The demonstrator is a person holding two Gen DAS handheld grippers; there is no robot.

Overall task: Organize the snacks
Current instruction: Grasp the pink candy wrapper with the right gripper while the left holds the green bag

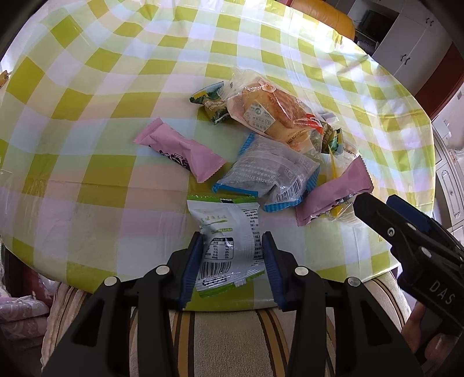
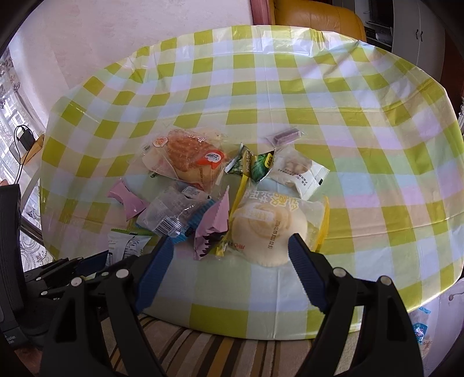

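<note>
My left gripper (image 1: 232, 235) is shut on a white and green snack packet (image 1: 229, 252) at the near edge of the checked tablecloth (image 1: 87, 87); both blue pads touch its sides. Beyond it lie a pink packet (image 1: 179, 149), a clear blue-edged packet (image 1: 272, 174), a wrapped bread (image 1: 269, 107) and small green packets (image 1: 211, 101). My right gripper (image 2: 230, 237) is open and hovers just in front of a pale round bun in a yellow-edged wrapper (image 2: 269, 229) and a second pink packet (image 2: 211, 229), holding nothing. A white packet (image 2: 298, 171) and a small purple candy (image 2: 285, 135) lie farther back.
A striped seat cushion (image 2: 188, 342) sits under the table's near edge. An orange-brown chair (image 2: 316, 17) stands behind the table. A pink wall runs along the far left, with a charger and cable (image 2: 24, 139) beside the table. White cabinets (image 1: 411, 43) stand at the back right.
</note>
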